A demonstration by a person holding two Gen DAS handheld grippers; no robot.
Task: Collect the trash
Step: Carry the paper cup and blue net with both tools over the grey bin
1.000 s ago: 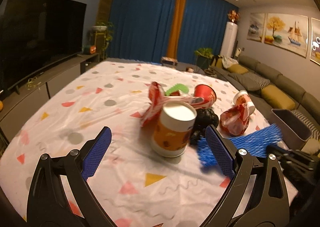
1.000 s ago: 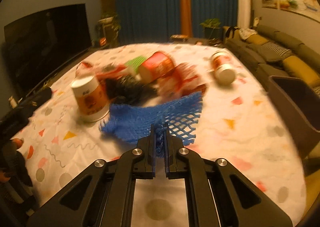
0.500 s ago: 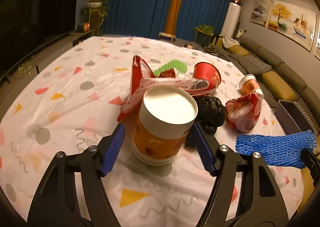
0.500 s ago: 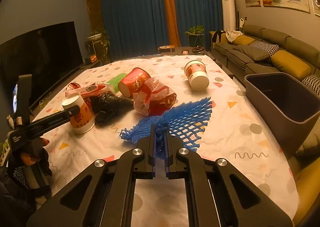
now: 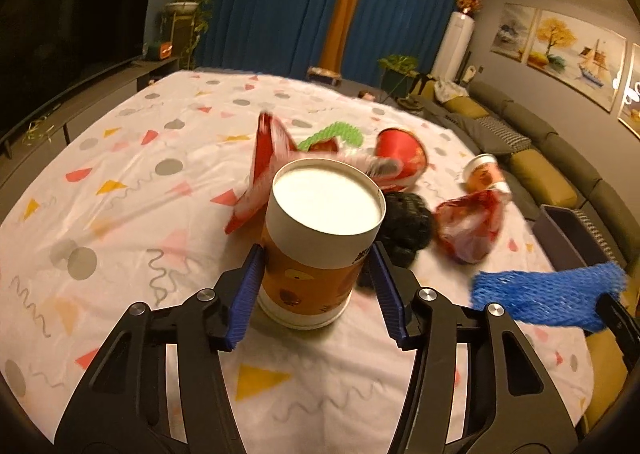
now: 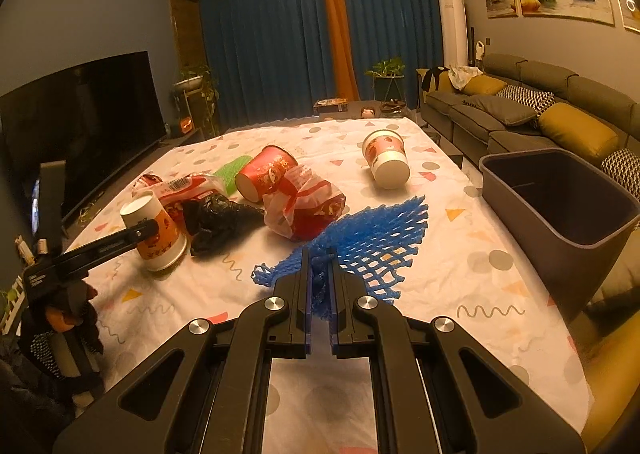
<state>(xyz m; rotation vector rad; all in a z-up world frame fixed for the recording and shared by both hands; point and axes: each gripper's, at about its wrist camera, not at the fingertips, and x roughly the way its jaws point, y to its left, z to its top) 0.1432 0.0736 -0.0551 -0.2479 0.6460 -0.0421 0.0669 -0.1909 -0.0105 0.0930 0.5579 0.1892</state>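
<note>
Cup (image 5: pixel 320 250) w/ unreadable orange label betw left jaws.

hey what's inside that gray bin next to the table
The gray bin looks empty: bare dark walls and part of its floor show. Its near rim hides the closest bottom corner.

Behind the orange cup (image 5: pixel 320 246) the way is blocked: the red wrapper (image 5: pixel 264 174) and the black bag (image 5: pixel 408 226) lie close to it. The tablecloth (image 5: pixel 120 158) on its left is bare. The grey bin (image 6: pixel 560 198) is open at the top.
</note>
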